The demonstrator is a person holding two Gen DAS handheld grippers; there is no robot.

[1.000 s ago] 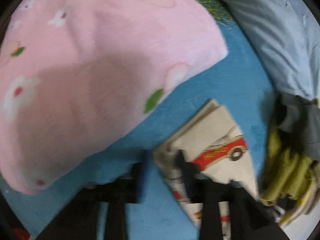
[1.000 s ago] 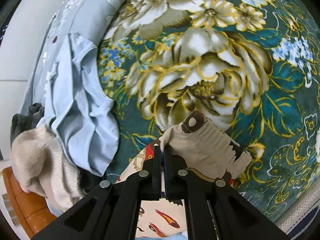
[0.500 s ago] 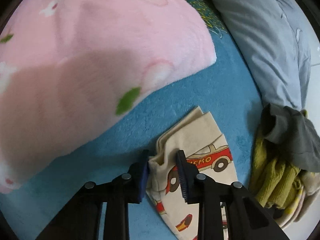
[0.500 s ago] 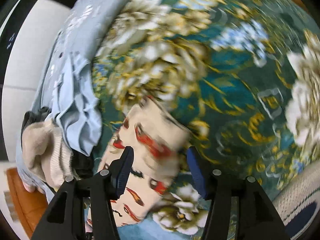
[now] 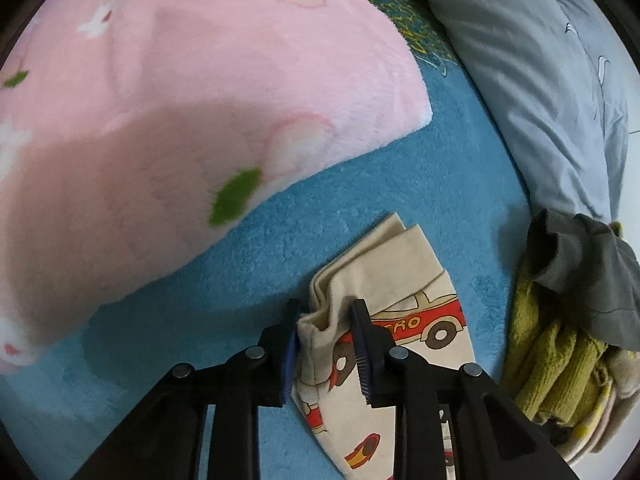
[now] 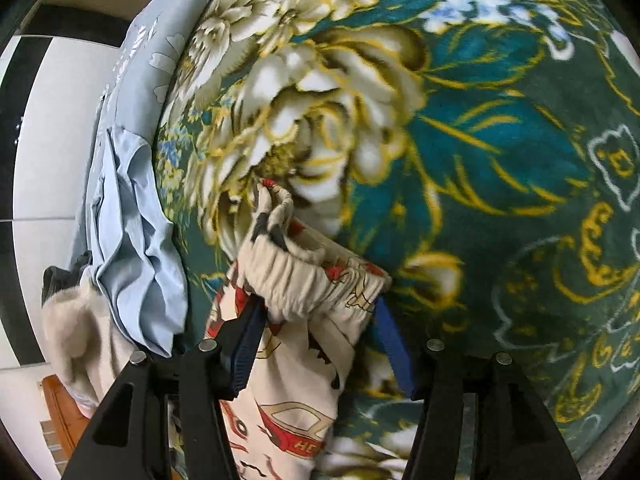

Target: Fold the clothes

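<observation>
Bedding fills both views: a blue plush blanket (image 5: 400,200) under the left gripper, a green floral blanket (image 6: 500,160) under the right.

Nearest in the left wrist view, the left gripper (image 5: 326,344) has its blue pads set apart with the folded cuff end of the trousers (image 5: 384,304) lying between them. The left pad touches the cloth, but the jaws look part open, not clenched. The cream, car-printed cloth lies flat in layers on the blue blanket, running back toward 6 o'clock. At 3 to 4 o'clock sits a clothes pile (image 5: 568,320), olive knit under dark grey. Farther off, a pink fleece (image 5: 180,120) covers 9 to 12 o'clock and a grey pillow (image 5: 540,60) lies at 1 o'clock.

In the right wrist view, the right gripper (image 6: 316,340) stands wide open, with the elastic waistband of the trousers (image 6: 312,280) bunched between the pads, released or not yet gripped. A pale blue garment (image 6: 132,240) lies at 9 o'clock.

My judgement: the trousers are already folded lengthwise, legs stacked. Neatening the waistband and any further fold remain, and the pile is still to fold.
</observation>
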